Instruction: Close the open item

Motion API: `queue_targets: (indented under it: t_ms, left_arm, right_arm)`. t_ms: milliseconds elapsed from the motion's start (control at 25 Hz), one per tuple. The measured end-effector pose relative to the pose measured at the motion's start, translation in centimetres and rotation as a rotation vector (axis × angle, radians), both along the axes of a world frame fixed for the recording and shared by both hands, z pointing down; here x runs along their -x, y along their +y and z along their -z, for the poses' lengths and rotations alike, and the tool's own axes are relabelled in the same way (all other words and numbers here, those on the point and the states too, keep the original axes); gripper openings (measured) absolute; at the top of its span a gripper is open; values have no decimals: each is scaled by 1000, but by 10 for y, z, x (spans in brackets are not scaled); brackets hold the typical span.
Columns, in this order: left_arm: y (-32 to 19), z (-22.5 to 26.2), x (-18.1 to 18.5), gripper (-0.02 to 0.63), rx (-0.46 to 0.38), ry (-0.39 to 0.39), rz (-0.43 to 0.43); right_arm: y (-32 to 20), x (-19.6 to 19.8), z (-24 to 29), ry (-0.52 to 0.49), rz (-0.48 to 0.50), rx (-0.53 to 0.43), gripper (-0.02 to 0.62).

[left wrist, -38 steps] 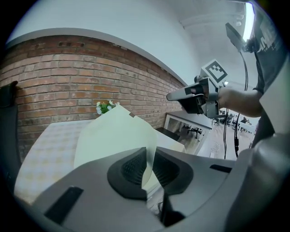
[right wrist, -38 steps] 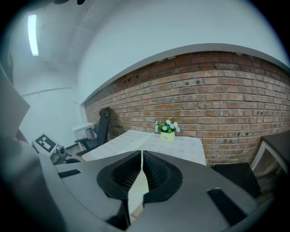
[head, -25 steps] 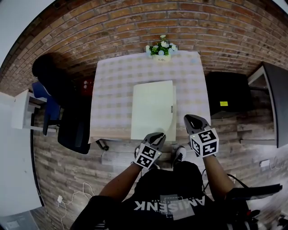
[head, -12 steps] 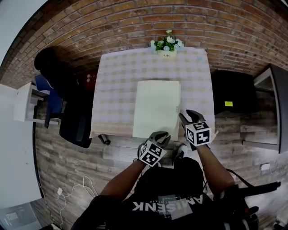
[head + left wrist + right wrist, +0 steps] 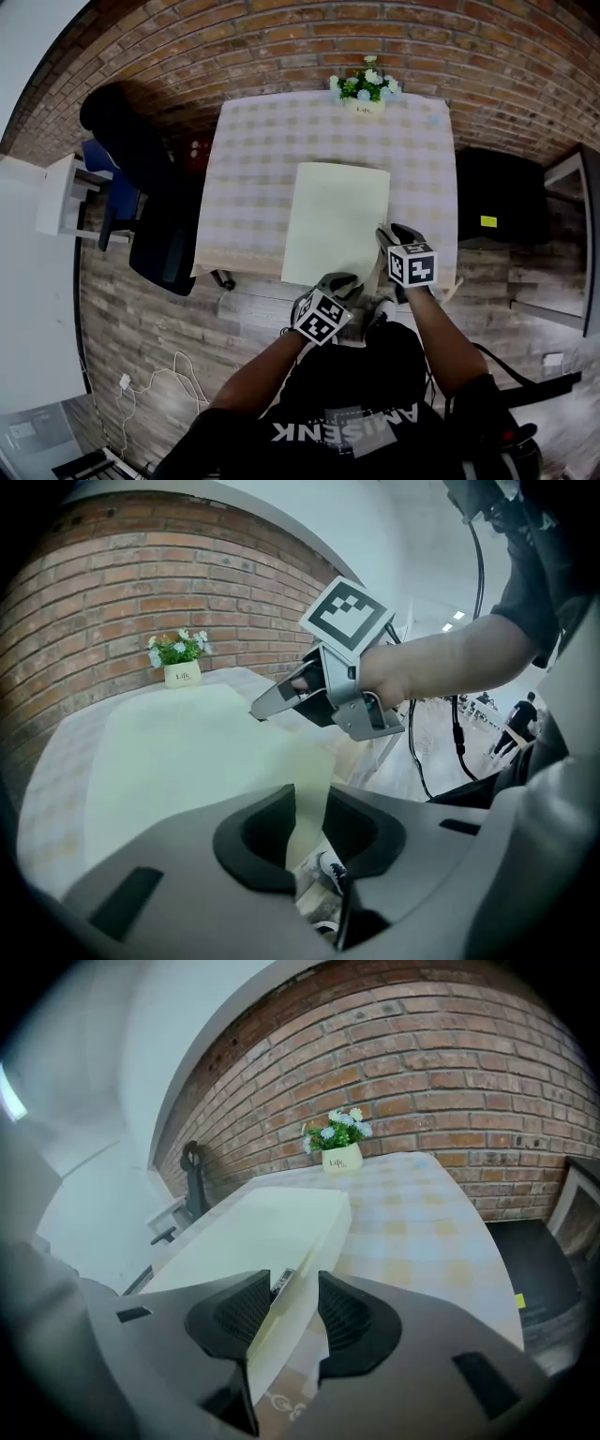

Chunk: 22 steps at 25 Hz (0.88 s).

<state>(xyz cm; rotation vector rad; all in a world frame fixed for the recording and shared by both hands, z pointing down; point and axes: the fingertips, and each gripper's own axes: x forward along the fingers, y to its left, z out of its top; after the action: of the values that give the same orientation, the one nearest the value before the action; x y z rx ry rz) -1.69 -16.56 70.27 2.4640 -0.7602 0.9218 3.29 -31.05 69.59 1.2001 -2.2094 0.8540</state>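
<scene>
Box file (image 5: 337, 220) now lies flat and closed on the counter (image 5: 253, 187). A second ago its near right edge bowed up off the body; that lift is gone.

Right hand-held gripper (image 5: 384, 232) was off to the file's right, clear of it. It now sits at the file's near right edge. In the right gripper view its jaws (image 5: 295, 1309) stand wide, wider than a second ago, with the file's side wall (image 5: 281, 1269) running between them. There is a gap on the right side, so no clamp.

Left hand-held gripper (image 5: 341, 281) is at the file's near left corner, about where it was before. In the left gripper view the jaws (image 5: 307, 825) are narrow and opening, with a pale strip of the file (image 5: 187, 752) between them, daylight beside it.

The right hand-held gripper (image 5: 270, 703) shows there too, ahead and to the right, over the file's far side.

Flower pot (image 5: 366, 89) is well ahead of both, at the counter's far edge. Black chair (image 5: 155, 253) is well left of the left one.
</scene>
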Motion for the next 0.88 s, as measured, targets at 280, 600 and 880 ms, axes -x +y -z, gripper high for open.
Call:
queue_targets:
  t_ms: [280,600,880]
  left_arm:
    - [5,-3,-6,143,5,-7,-48]
    - [14,-6,-10,198,29,1,-117]
    - [8,7,-12,202,94,78,-95]
  right_arm:
    - [-7,-2,-11,-18,9,44,215]
    - [-7,-6,-15,-75,2,69,241]
    - [-7,-13,-23,-114,-30,93,261]
